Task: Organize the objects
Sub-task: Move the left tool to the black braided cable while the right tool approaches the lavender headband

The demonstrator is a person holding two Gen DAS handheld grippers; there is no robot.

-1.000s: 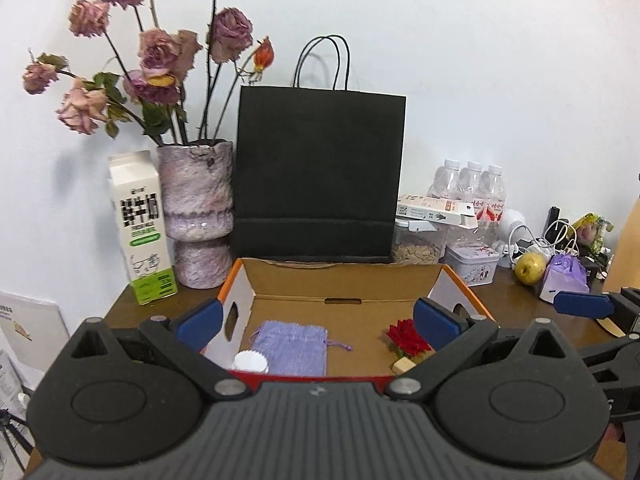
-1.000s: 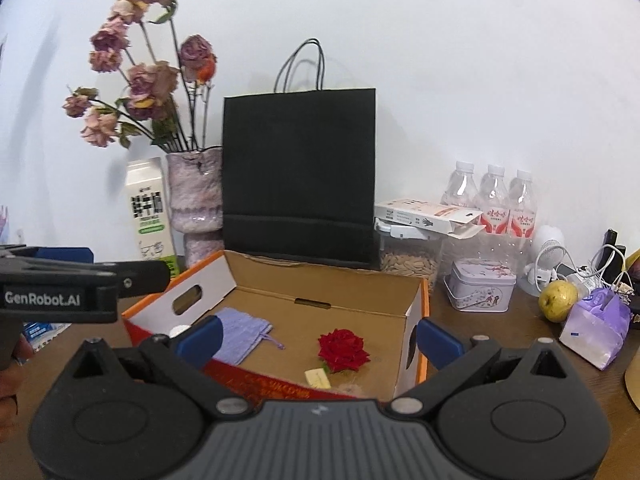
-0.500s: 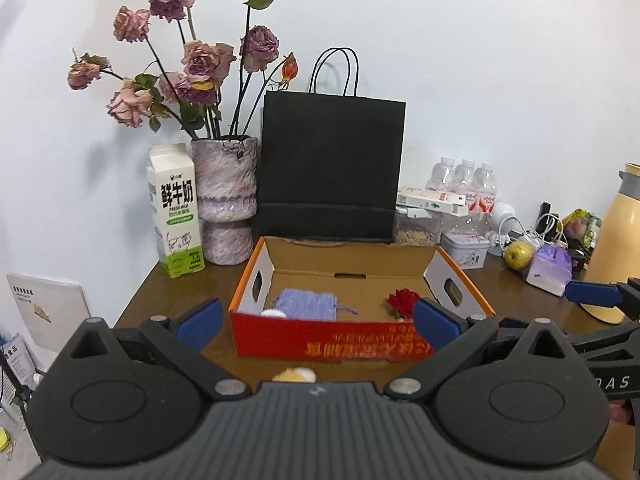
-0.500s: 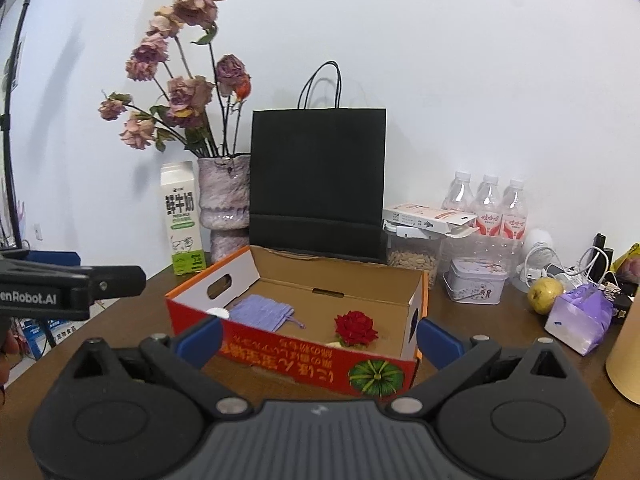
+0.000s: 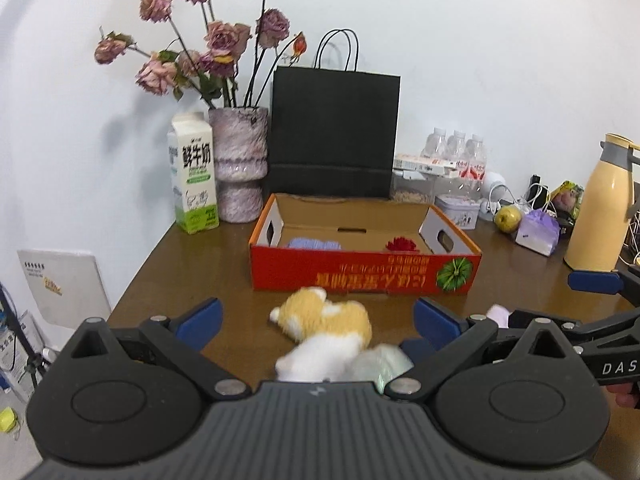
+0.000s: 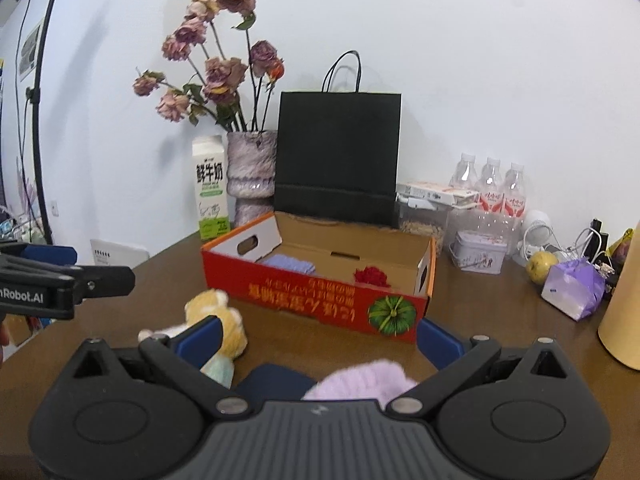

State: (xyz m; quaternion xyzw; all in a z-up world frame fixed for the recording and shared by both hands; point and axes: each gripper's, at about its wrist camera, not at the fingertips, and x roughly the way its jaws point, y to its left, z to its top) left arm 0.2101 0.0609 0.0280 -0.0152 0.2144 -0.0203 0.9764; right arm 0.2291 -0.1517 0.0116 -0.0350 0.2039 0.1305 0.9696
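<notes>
A red cardboard box (image 5: 364, 276) (image 6: 320, 300) stands open on the brown table, holding a lilac pouch (image 5: 314, 244) (image 6: 290, 264) and a red rose (image 5: 401, 245) (image 6: 372, 277). A yellow-and-white plush toy (image 5: 326, 330) (image 6: 218, 312) lies on the table before the box, between the fingers of my open left gripper (image 5: 316, 322). A pale green item (image 5: 382, 364) lies against it. A fluffy lilac thing (image 6: 360, 380) lies low between the fingers of my open right gripper (image 6: 320, 336); a dark blue object (image 6: 276, 380) is beside it.
Behind the box stand a black paper bag (image 5: 334, 132), a vase of dried roses (image 5: 238, 164) and a milk carton (image 5: 194, 178). At right are water bottles (image 6: 488, 184), a tin (image 6: 478, 256), an apple (image 5: 507, 218), a lilac packet (image 6: 574, 288) and a yellow flask (image 5: 598, 208).
Both grippers have pulled back from the box toward the table's near edge. The plush toy and the fluffy lilac thing have come into view in front of the box.
</notes>
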